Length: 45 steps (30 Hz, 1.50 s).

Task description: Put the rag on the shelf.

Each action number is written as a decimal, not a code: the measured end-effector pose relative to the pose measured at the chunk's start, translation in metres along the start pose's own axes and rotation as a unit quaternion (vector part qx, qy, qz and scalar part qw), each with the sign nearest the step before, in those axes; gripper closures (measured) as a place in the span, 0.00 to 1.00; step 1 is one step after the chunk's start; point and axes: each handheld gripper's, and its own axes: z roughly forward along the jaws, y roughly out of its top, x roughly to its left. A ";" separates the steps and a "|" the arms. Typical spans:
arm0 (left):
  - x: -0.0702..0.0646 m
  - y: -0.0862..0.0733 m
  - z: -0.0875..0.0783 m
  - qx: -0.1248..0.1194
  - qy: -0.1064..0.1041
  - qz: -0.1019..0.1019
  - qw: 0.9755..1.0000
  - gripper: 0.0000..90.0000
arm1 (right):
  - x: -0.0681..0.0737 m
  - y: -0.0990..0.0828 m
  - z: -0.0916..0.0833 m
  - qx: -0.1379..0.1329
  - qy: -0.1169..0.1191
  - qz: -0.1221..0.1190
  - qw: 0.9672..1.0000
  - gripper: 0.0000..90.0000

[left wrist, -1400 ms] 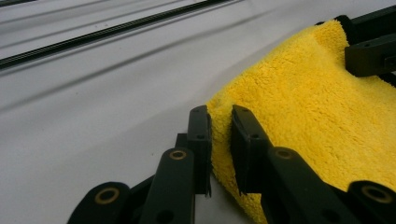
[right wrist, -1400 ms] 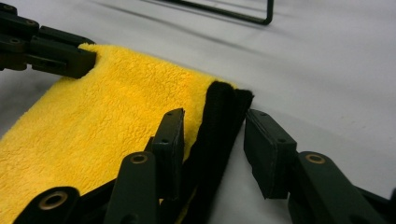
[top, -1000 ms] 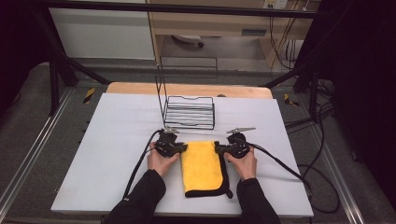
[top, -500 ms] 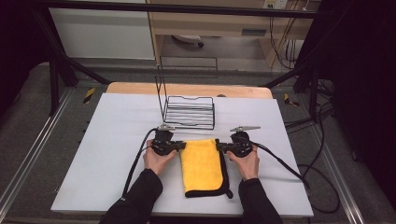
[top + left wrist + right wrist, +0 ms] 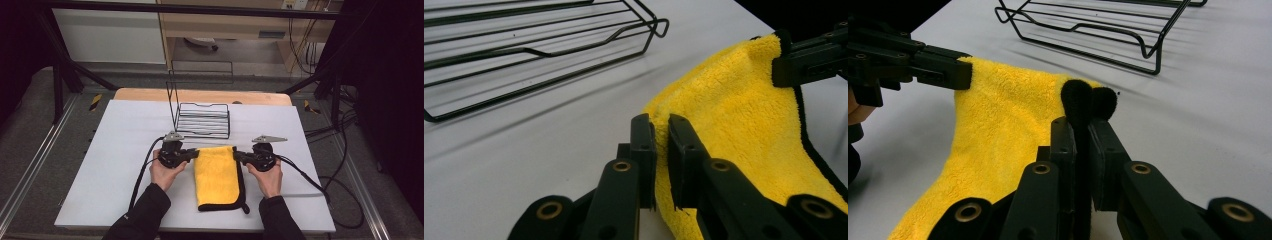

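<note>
Desk: a white rectangular desk (image 5: 110,165) with a strip of bare wood along its far edge is seen from above; everything handled is carried on it.

Rack: a black wire rack (image 5: 202,120) with a tall upright back frame is set near the far edge, about midway along it. Its low wire tray is shown in the left gripper view (image 5: 524,55) and in the right gripper view (image 5: 1088,25), beyond the cloth and apart from it.

Cloth: a yellow fluffy microfibre cloth with black edging (image 5: 217,175) is laid folded on the near half of the desk, just in front of the rack, reaching almost to the near edge. Its two far corners are raised slightly off the surface.

Left gripper: the black two-jaw left gripper (image 5: 192,155), held in the person's left hand (image 5: 166,172), is pointed inward at the far left corner of the cloth. In the left gripper view its jaws (image 5: 660,137) are closed down to a narrow gap on the yellow edge of the cloth (image 5: 734,110).

Right gripper: the black two-jaw right gripper (image 5: 239,156), held in the right hand (image 5: 267,177), is pointed inward at the far right corner. In the right gripper view its jaws (image 5: 1083,135) are pressed together on the black edging, which bulges above them.

Cables: a black cable (image 5: 142,175) is trailed from each gripper toward the near edge.
</note>
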 end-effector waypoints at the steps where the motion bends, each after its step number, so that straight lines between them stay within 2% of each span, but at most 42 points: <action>1: -0.001 0.000 -0.001 -0.003 0.000 0.002 1.000 0.92 | 0.001 0.000 -0.001 -0.002 0.000 -0.002 1.000 0.92; 9: -0.008 0.005 -0.014 -0.019 -0.005 0.014 1.000 0.92 | 0.011 0.005 -0.013 -0.026 0.002 -0.023 0.999 0.92; 19: -0.015 0.014 -0.031 -0.044 -0.005 0.032 0.999 0.92 | 0.023 0.012 -0.027 -0.051 -0.002 -0.037 0.998 0.92; 25: -0.021 0.022 -0.042 -0.058 -0.003 0.046 0.997 0.92 | 0.030 0.017 -0.036 -0.072 -0.004 -0.047 0.996 0.92; 45: -0.032 0.044 -0.069 -0.111 0.004 0.070 0.991 0.92 | 0.050 0.040 -0.059 -0.120 -0.013 -0.078 0.990 0.92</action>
